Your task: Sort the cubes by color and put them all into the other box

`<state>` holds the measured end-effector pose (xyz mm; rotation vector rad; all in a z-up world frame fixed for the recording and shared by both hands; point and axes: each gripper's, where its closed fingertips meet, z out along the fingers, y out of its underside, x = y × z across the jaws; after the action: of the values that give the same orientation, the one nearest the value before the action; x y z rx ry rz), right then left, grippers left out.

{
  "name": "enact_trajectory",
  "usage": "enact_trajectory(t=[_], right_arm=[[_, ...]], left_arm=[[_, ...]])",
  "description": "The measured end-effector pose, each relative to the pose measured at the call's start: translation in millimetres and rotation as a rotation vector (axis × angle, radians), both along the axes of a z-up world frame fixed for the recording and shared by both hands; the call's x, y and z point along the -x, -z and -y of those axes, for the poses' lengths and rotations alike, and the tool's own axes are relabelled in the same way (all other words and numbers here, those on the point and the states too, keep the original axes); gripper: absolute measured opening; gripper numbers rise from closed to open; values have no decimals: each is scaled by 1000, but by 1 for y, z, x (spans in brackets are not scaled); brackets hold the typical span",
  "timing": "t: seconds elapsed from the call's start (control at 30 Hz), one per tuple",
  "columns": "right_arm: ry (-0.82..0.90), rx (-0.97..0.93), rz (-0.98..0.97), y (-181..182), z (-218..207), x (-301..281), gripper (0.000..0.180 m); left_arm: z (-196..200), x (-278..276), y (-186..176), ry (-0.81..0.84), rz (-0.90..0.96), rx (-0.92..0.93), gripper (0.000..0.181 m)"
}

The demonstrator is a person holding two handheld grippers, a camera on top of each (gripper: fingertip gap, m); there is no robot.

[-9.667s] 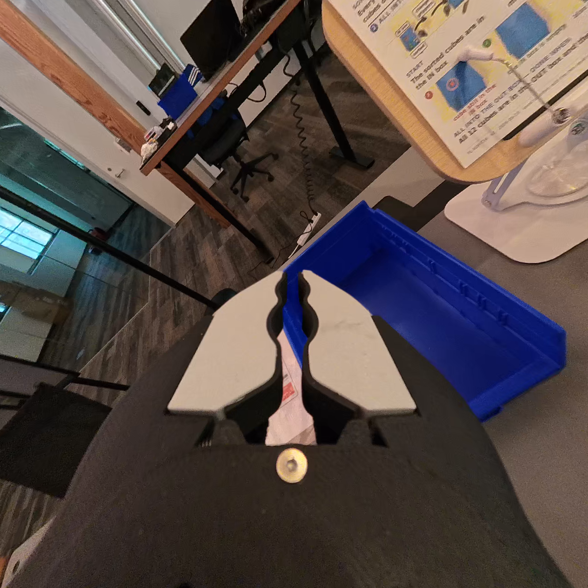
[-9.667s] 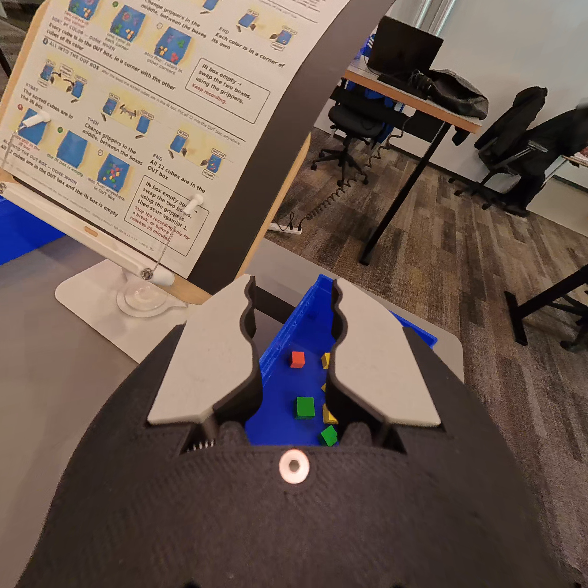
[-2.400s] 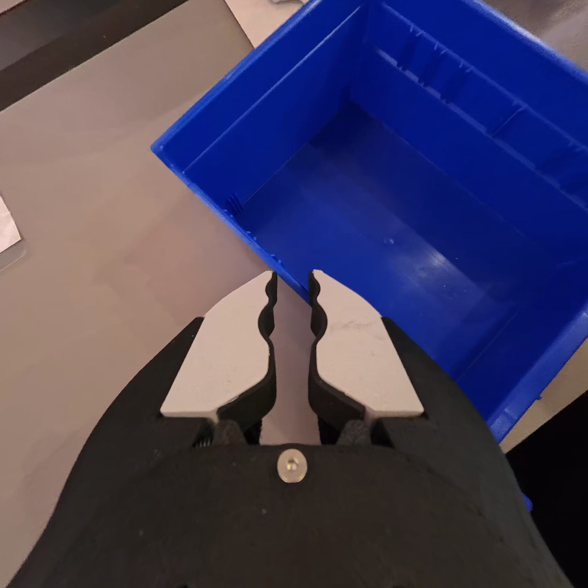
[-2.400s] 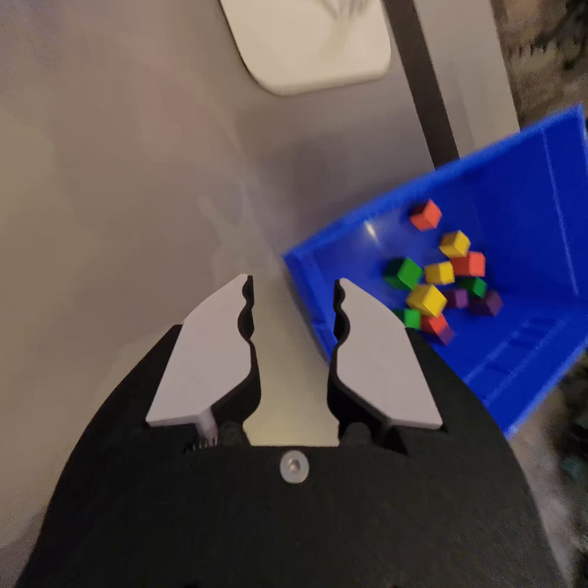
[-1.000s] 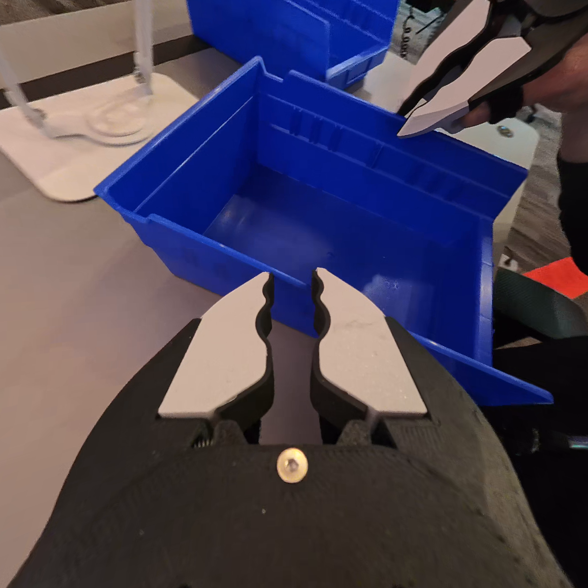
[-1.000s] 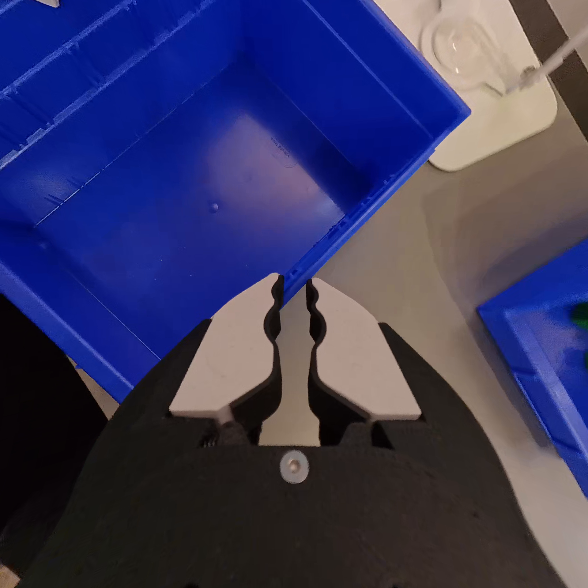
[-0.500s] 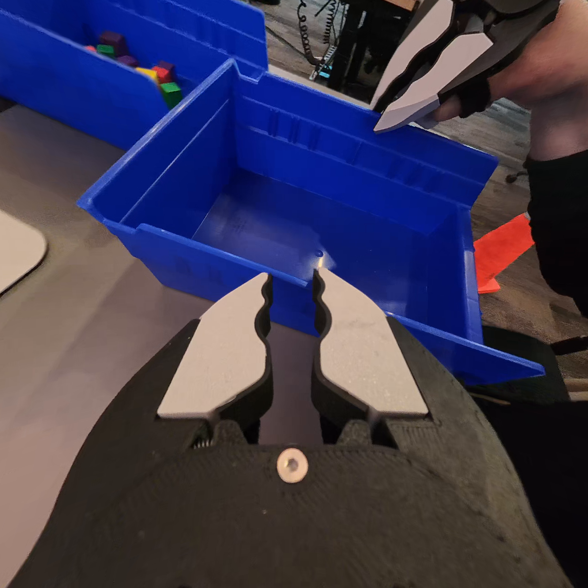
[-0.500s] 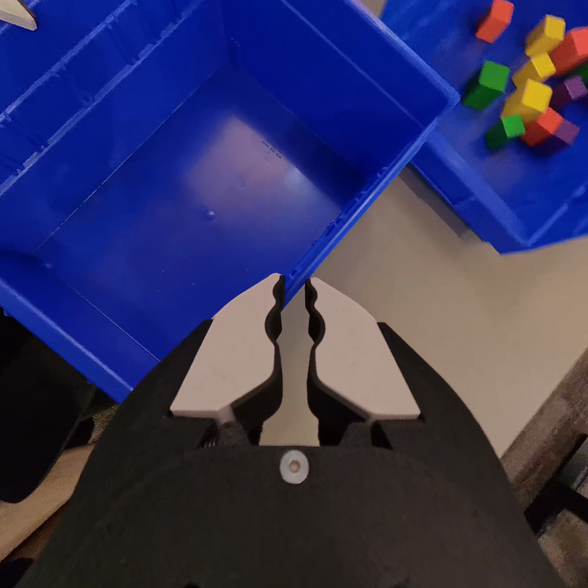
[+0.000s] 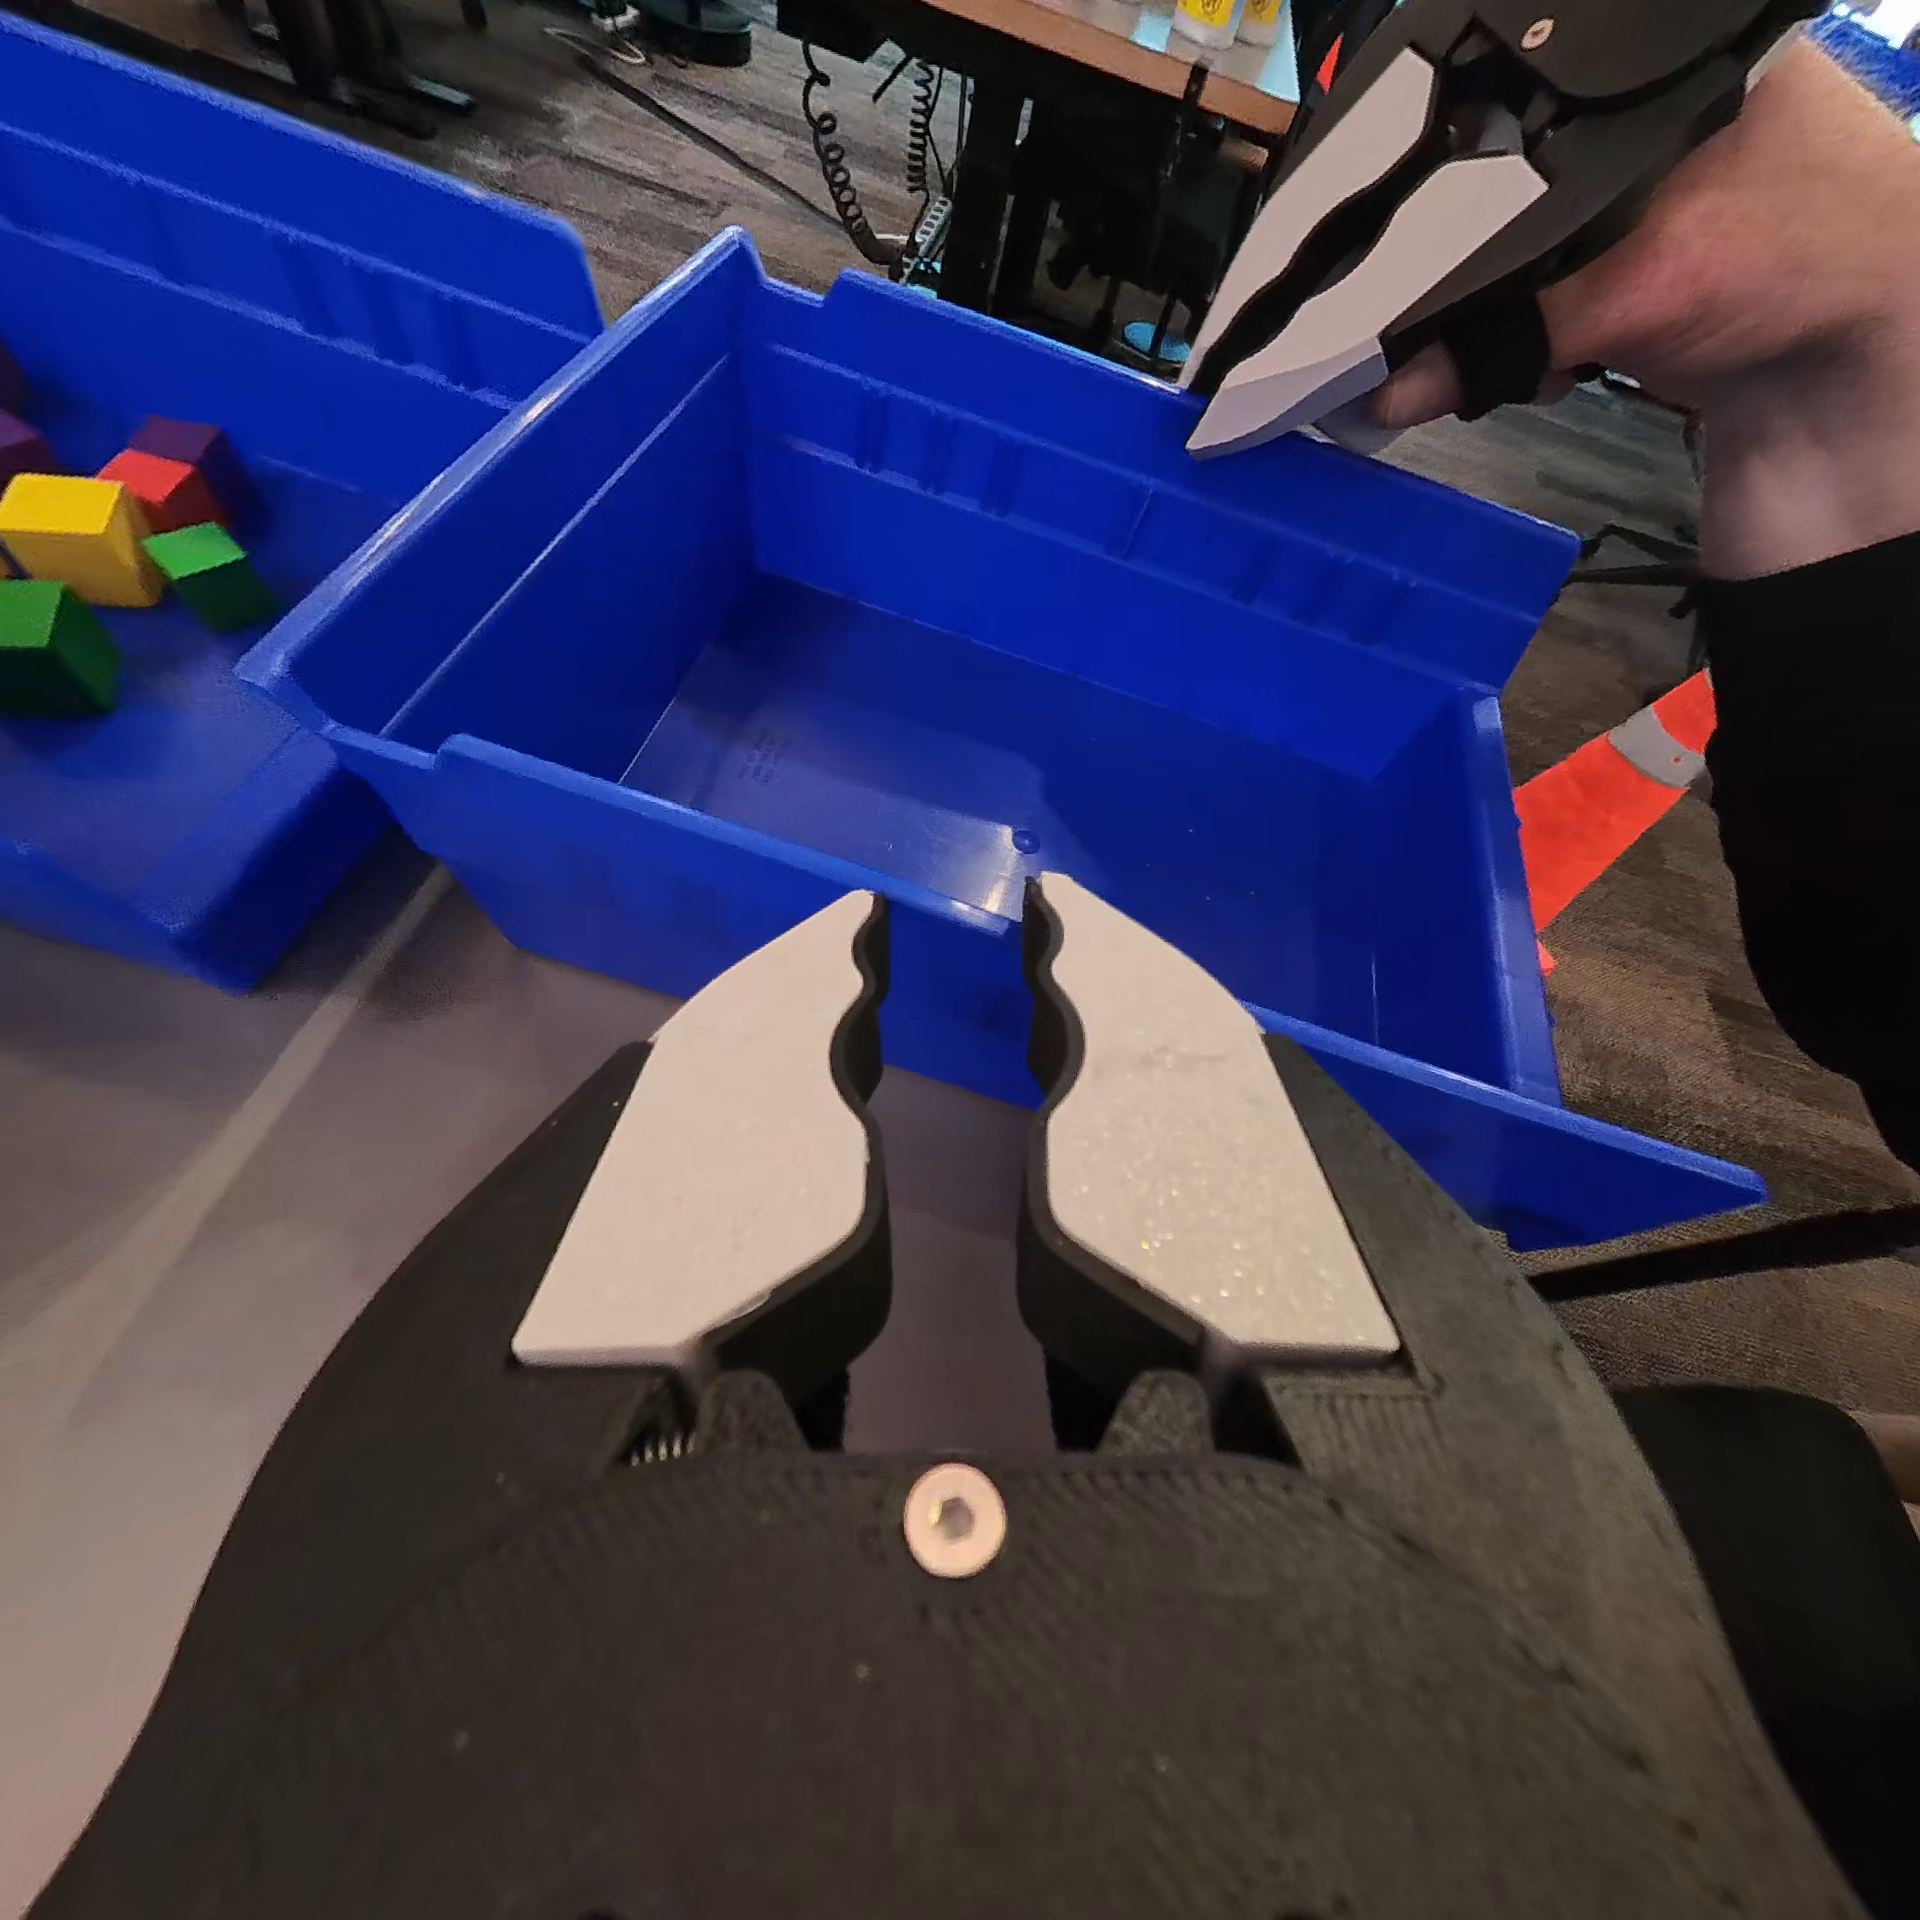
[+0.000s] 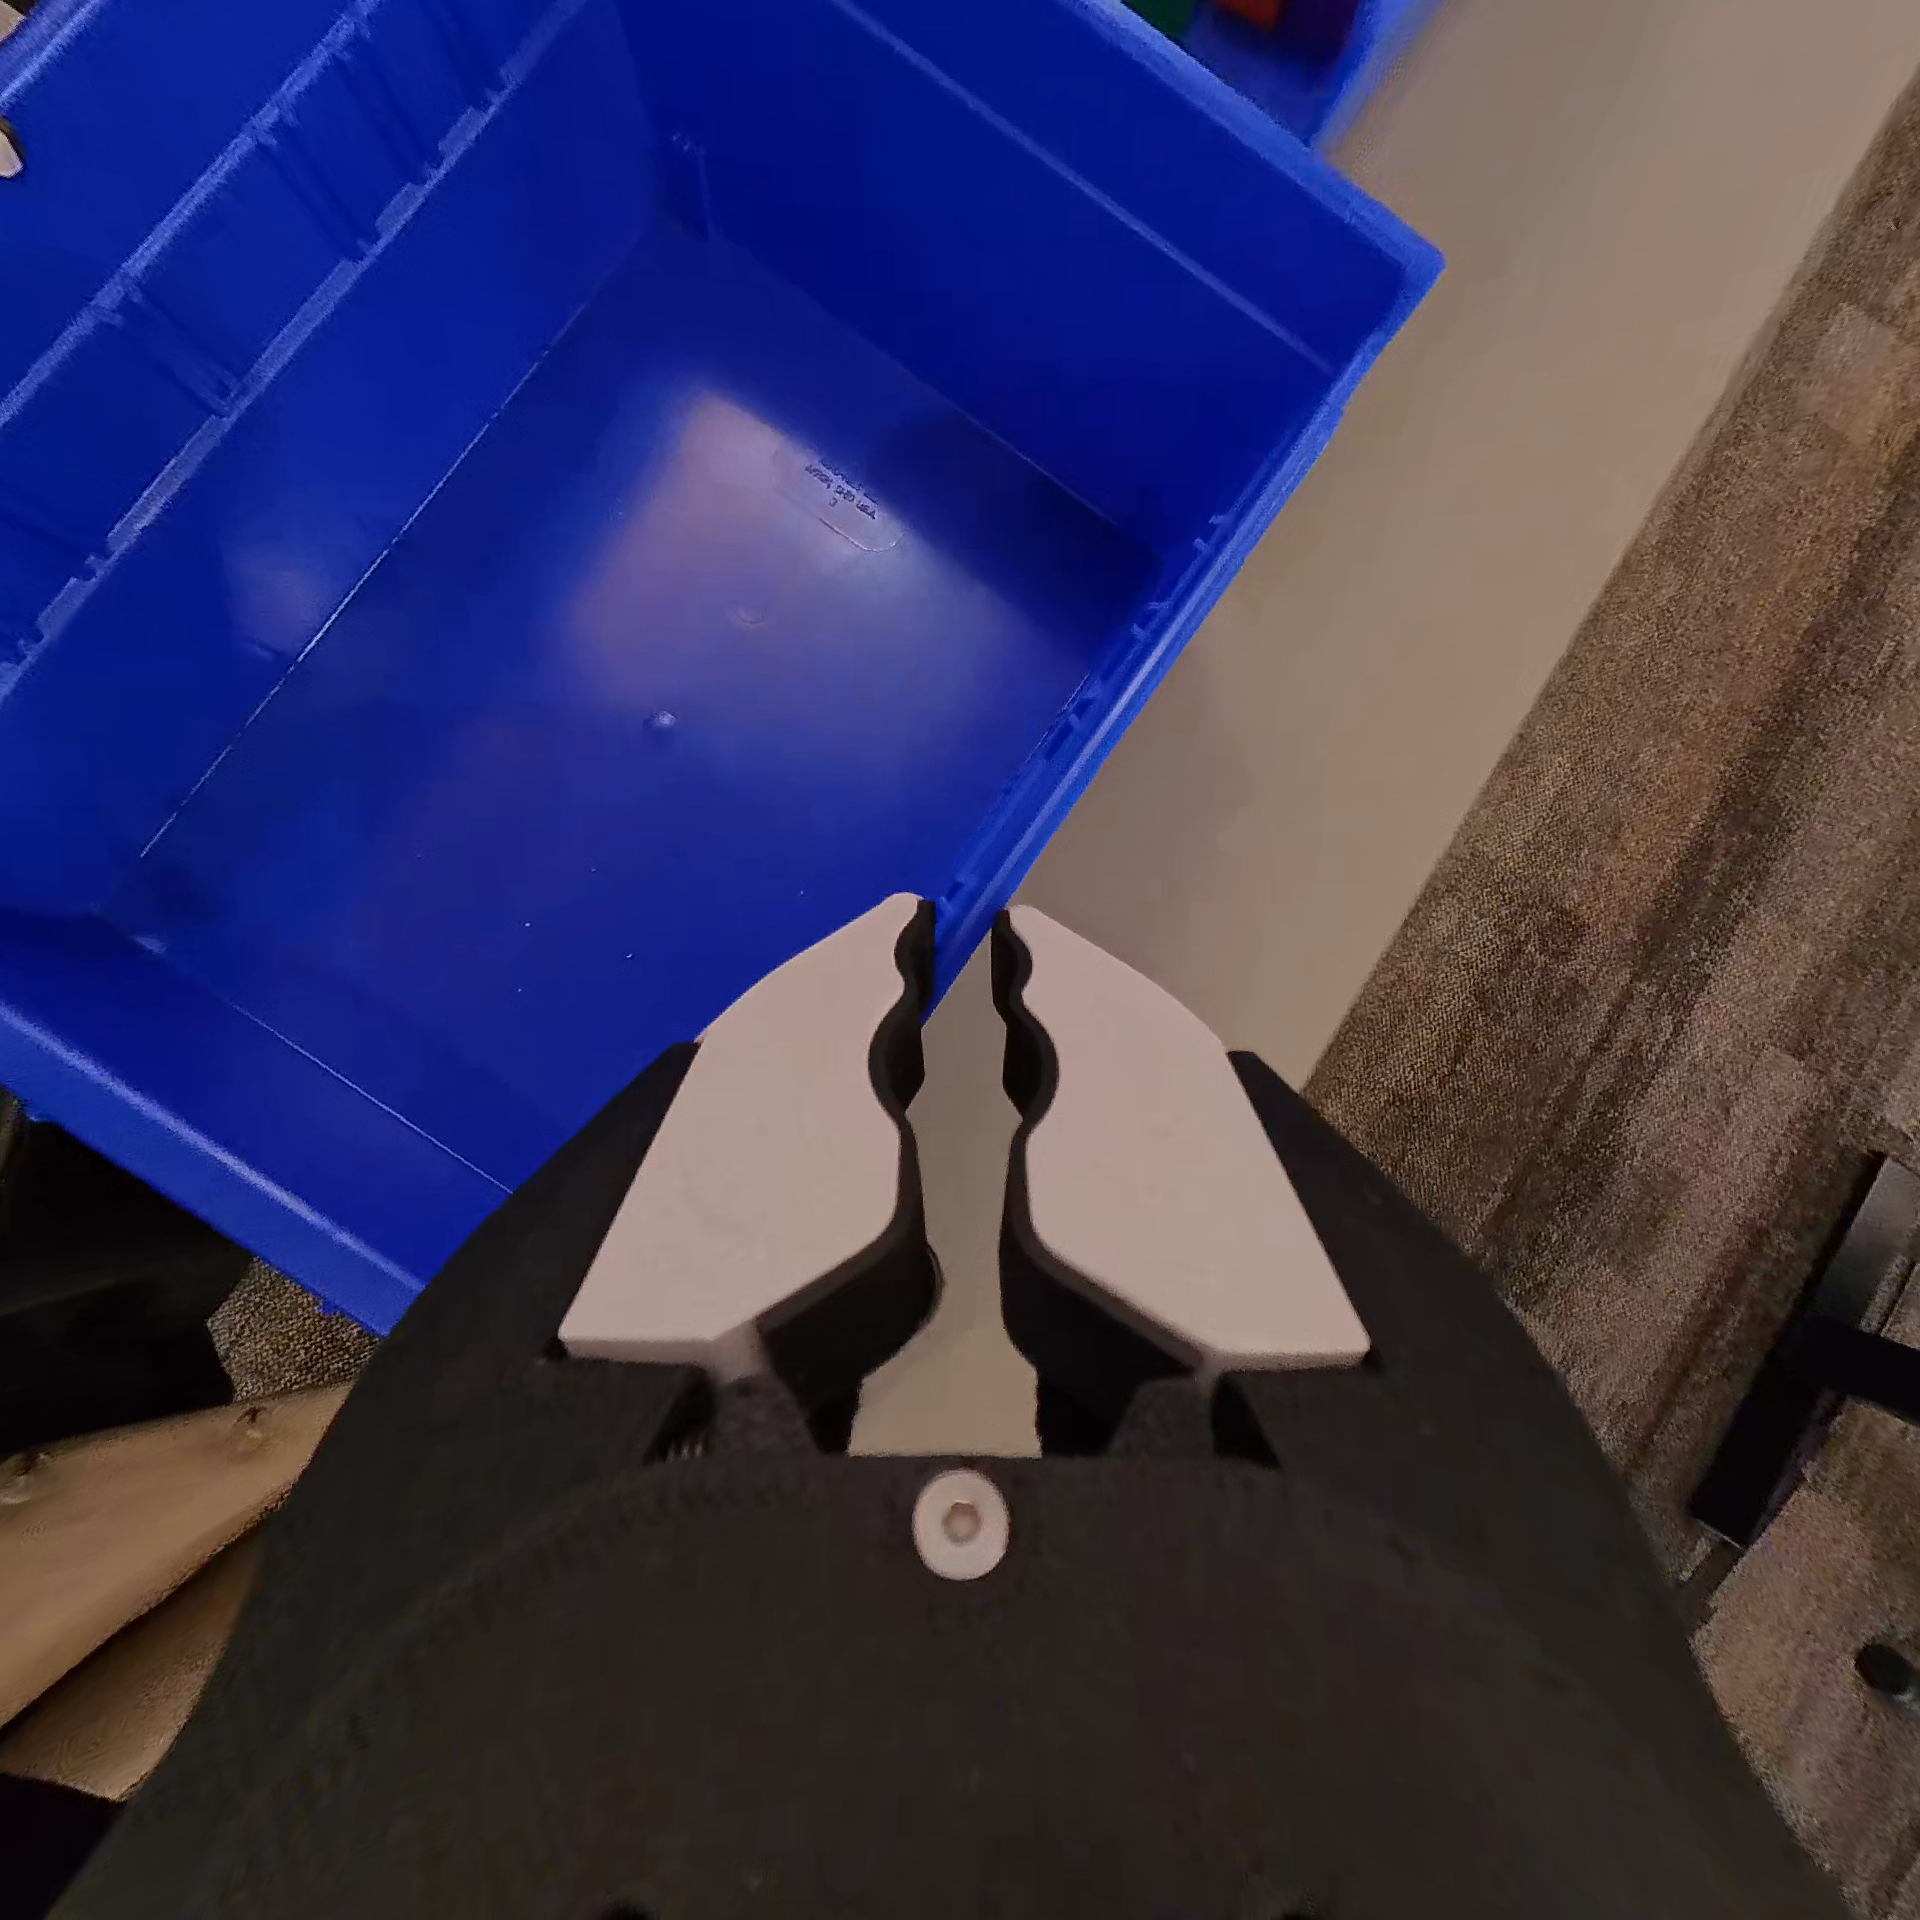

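Blue plastic all over: the empty box point(image 9: 1039, 499) sits between both claws, and what changed in the last half sec is what's around it. In the L wrist view the cube box point(image 9: 312, 291) was up behind the empty box's left corner. Now it's right alongside the empty box's left wall, close enough that I can't tell if they touch. In the R wrist view the cube box point(image 10: 1278, 62) has slid almost out of shot past the empty box's far corner, and carpet point(image 10: 1662, 831) now fills the side beyond its right wall.

The empty box kept the same spot vs both claws throughout, so my read is it's being carried or swung, not left sitting. That probably means setup is nearly done: the 2 boxes are side by side and no cube has been moved yet.

- L gripper point(image 9: 956, 904): tips straddle the empty box's low front lip w/ a narrow gap, and it looks clenched on that lip.
- R gripper point(image 10: 961, 925): tips pinch the rim of the empty box's right wall. In the L view the same claw point(image 9: 1205, 410) sits at the back-right corner, w/ the hand point(image 9: 1714, 312) behind it.
- Cubes: all left of the empty box, in the other bin. I can see yellow point(image 9: 73, 535), red point(image 9: 161, 488), purple point(image 9: 192, 442) and 2 green point(image 9: 47, 644); the rest are out of frame.
- The empty box's right corner seems to hang past the table point(image 9: 208, 1143) edge, so it needs setting down square first.
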<state>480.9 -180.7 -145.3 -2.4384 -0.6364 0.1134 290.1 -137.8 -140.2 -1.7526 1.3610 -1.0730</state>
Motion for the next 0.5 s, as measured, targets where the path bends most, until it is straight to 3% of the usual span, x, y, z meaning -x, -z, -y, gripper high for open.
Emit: enact_trajectory(t=[0.03,0.37,0.43,0.5], right_arm=[[9,0,0,0,0,-7,10],[56,9,-33,-2,0,-45,11],[90,-24,-66,-14,-2,-45,30],[117,-94,-28,-34,-10,-47,33]], left_arm=[[0,-7,0,5,-2,-2,24],[-2,-45,-1,6,37,45,24],[-2,-39,-2,10,52,72,25],[-8,-27,-6,-19,59,30,30]])
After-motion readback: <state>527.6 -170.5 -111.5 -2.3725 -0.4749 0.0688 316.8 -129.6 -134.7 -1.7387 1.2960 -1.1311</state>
